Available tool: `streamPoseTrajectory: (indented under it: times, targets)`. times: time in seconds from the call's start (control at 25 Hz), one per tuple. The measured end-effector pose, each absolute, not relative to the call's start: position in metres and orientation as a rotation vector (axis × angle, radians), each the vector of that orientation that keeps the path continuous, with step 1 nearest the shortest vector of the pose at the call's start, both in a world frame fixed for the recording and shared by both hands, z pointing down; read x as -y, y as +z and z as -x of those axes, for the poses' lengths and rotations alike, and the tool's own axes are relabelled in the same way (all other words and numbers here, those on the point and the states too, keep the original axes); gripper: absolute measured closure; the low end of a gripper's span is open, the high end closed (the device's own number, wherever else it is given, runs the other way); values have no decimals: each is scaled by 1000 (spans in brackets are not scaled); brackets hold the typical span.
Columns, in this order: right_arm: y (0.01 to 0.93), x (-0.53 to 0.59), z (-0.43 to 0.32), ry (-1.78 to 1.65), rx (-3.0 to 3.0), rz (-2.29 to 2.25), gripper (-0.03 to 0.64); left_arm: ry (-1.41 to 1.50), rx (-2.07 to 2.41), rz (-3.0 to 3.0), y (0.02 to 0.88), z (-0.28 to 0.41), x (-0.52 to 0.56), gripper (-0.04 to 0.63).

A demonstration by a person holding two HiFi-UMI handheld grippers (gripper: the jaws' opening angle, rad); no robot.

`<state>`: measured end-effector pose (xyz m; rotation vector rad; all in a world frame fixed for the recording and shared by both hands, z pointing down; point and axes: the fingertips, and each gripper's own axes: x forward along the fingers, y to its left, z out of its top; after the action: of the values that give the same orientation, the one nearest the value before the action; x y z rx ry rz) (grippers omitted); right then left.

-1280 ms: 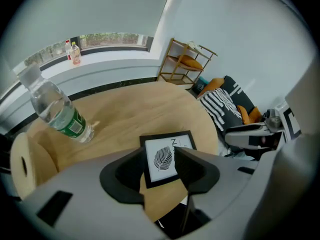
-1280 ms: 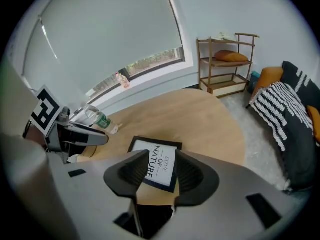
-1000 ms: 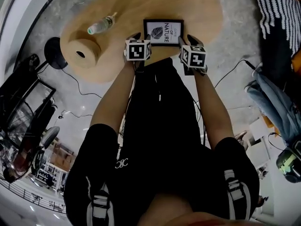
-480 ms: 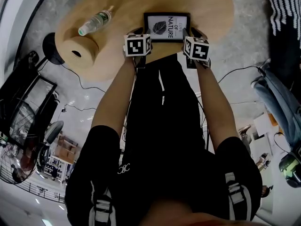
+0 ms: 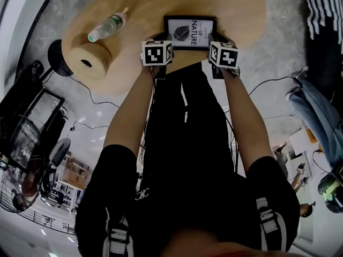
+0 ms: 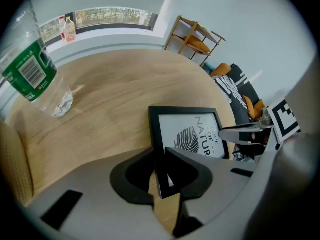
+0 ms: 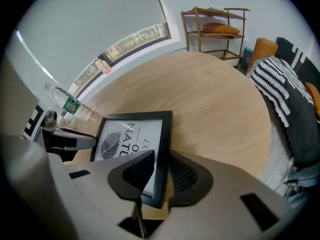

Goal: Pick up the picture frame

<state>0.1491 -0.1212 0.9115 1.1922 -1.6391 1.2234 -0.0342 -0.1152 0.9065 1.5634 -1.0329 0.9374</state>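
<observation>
1. The table (image 5: 230, 7) lies under both pairs of jaws. As far as we can see, the frame rests on it and is not yet lifted.
2. The frame (image 5: 190, 32) spans from one pair of jaws to the other, print side up. Its two near corners reach in between the jaws.
3. The left gripper (image 6: 159, 173) has the frame's left rail between its jaws. They have just been closing and now stand narrow. One pad sits outside the rail and the other over the glass, and both seem to press on it.
4. The right gripper (image 7: 161, 174) mirrors this on the right rail. Its jaws have also just been closing, with the rail between them, and look pinched onto it, though a little wider than the left pair.
5. The bottle (image 5: 107, 27) lies well off the outer side of the left jaws and plays no part here.
6. We judge the reach and the placing done, and the grip made or all but made. Only the lift is left. It should be made with both grippers together and level, so that the frame does not twist out of either pinch.
</observation>
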Motion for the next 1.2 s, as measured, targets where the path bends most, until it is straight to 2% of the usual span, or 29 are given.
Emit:
streamPoseTrajectory:
  times: [0.2, 0.28, 0.36, 0.6, 0.8, 1.2]
  targets:
    - [907, 115, -152, 1216, 1628, -1184, 517, 868, 1014, -1562, 906, 32, 114, 515]
    - [905, 115, -153, 1212, 1630, -1194, 520, 846, 989, -1567, 906, 27, 113, 462]
    - [901, 115, -153, 1201, 1638, -1214, 525, 849, 968, -1581, 902, 25, 112, 456]
    - [842, 130, -145, 1096, 1711, -1287, 530, 837, 1002, -1633, 852, 38, 117, 513]
    - [724, 153, -132, 939, 1851, -1383, 529, 747, 1094, -1738, 750, 51, 139, 522]
    - [458, 209, -122, 617, 2160, -1643, 532, 564, 1313, -2109, 483, 64, 205, 523]
